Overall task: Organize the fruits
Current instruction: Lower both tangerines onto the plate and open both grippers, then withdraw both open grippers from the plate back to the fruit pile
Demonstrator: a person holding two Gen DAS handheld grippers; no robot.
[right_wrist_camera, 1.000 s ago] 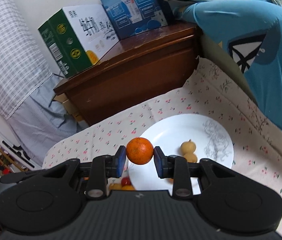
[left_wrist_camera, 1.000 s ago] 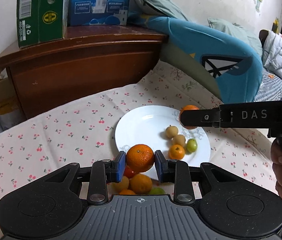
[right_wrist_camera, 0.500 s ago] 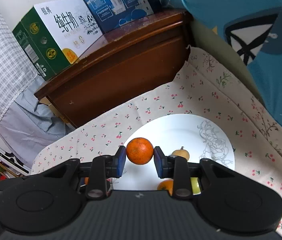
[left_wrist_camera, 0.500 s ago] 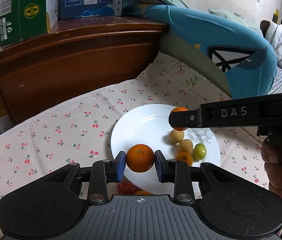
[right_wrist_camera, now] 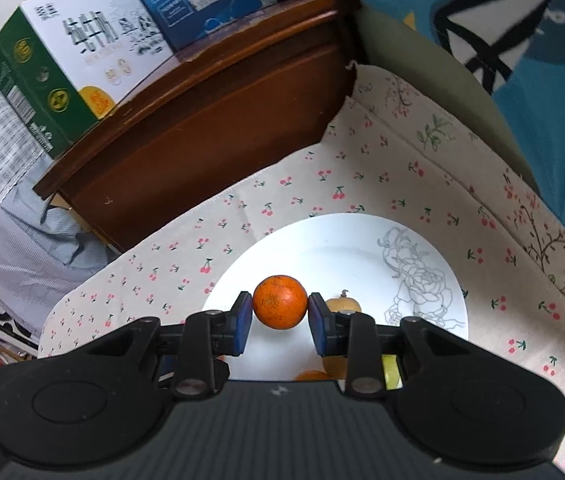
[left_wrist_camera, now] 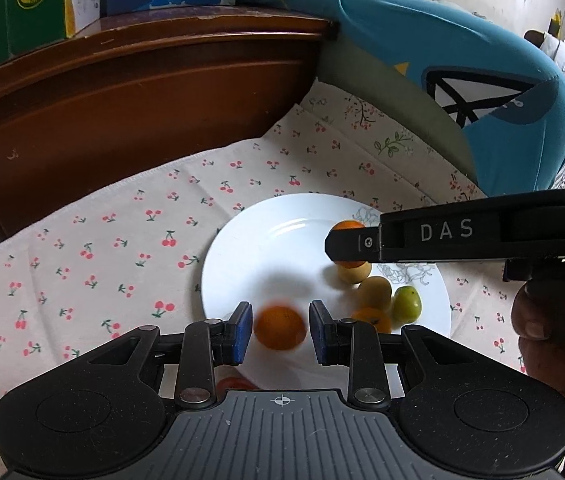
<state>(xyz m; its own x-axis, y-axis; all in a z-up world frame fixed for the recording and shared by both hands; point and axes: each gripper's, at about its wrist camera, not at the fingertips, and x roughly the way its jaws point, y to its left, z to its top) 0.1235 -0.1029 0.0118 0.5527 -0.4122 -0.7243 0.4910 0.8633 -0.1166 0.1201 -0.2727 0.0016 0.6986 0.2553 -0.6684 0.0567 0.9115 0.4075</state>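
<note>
With the left gripper (left_wrist_camera: 278, 332) pinching a blurred orange (left_wrist_camera: 280, 327) and the right gripper (right_wrist_camera: 279, 314) pinching a second orange (right_wrist_camera: 279, 306), lower both gently onto bare plate (left_wrist_camera: 250, 256), left of the small fruits (left_wrist_camera: 374, 292), before releasing.

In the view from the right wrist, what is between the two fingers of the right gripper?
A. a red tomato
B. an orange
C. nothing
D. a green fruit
B: the round orange sits between the blue pads of the right gripper, which touch it on both sides, above the white plate.
</note>
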